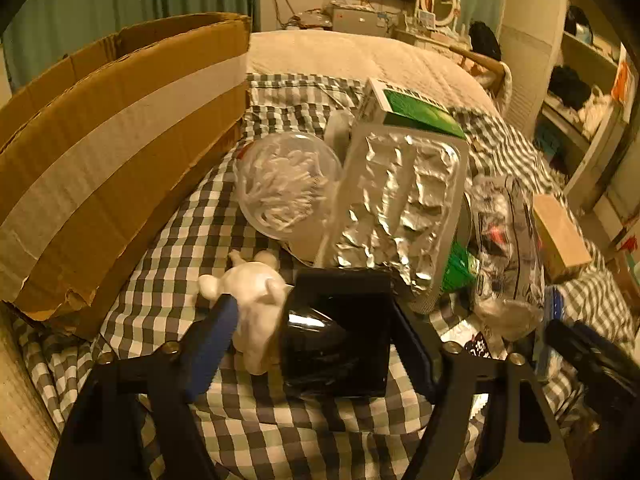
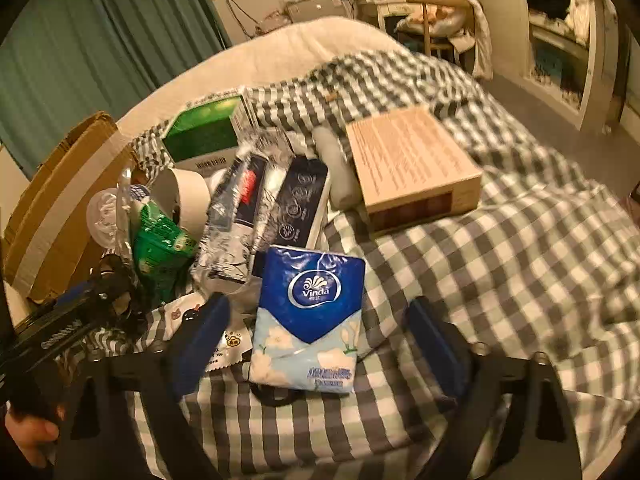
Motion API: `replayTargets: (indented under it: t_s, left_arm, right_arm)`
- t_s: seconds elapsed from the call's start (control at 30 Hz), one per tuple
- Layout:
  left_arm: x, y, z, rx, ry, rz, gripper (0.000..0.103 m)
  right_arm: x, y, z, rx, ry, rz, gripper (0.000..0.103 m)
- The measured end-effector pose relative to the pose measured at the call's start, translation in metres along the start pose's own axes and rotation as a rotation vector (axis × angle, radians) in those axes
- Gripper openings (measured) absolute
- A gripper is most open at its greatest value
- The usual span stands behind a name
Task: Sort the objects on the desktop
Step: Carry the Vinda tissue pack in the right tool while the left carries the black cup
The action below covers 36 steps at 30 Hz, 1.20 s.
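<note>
In the left wrist view my left gripper (image 1: pixel 316 340) is open low over the checked cloth. A glossy black box (image 1: pixel 336 344) and a white figurine (image 1: pixel 256 304) lie between its blue pads. The figurine rests against the left pad; whether the right pad touches the box is unclear. In the right wrist view my right gripper (image 2: pixel 318 344) stands open around a blue Vinda tissue pack (image 2: pixel 312 320), with gaps on both sides. The left gripper (image 2: pixel 60 328) also shows at that view's left edge, with a hand (image 2: pixel 28 432) below it.
A brown cardboard box (image 1: pixel 100 168) stands at the left. The pile behind holds a clear tub of cotton swabs (image 1: pixel 284 184), a foil blister sheet (image 1: pixel 404 204), a green-and-white carton (image 1: pixel 416 112), a wrapped packet (image 2: pixel 236 208), a green pouch (image 2: pixel 160 248) and a tan box (image 2: pixel 412 164). Bare checked cloth (image 2: pixel 540 260) lies right.
</note>
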<state>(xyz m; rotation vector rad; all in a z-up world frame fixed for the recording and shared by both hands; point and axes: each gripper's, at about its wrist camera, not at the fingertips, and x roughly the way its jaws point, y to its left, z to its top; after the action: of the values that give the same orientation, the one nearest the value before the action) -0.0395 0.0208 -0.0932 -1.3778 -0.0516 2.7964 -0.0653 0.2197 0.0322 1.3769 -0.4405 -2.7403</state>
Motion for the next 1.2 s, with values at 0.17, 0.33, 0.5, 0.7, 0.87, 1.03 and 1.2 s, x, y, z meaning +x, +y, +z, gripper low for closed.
replayTargets:
  t_s: [0.17,0.33,0.5,0.7,0.87,1.03,1.2]
  left_arm:
    - [-0.006,0.003,0.003,-0.011,-0.011,-0.033,0.056]
    - [-0.012,-0.004,0.003,0.024,-0.008,-0.063,0.048]
    - [-0.017,0.003,0.003,-0.009,-0.005,-0.092,0.048]
    - [-0.036,0.01,0.004,-0.031,-0.043,-0.094,0.048]
    - [-0.067,0.017,0.011,-0.048,-0.118,-0.116,0.048]
    - [-0.095,0.026,0.021,-0.067,-0.186,-0.149,0.048]
    - [-0.118,0.035,0.033,-0.08,-0.228,-0.152,0.048]
  right_arm:
    - [0.015,-0.003,-0.002,0.016,0.049,-0.003,0.065]
    - [0.004,0.0,-0.004,-0.003,0.056,0.009,0.052]
    - [-0.015,0.006,-0.004,-0.022,0.033,0.013,0.052]
    - [-0.041,0.017,-0.008,-0.057,0.018,0.012,0.052]
    - [-0.068,0.029,-0.008,-0.096,-0.007,0.01,0.052]
    - [-0.088,0.045,-0.003,-0.135,-0.032,0.02,0.052]
    - [-0.11,0.074,0.007,-0.199,-0.059,0.056,0.052]
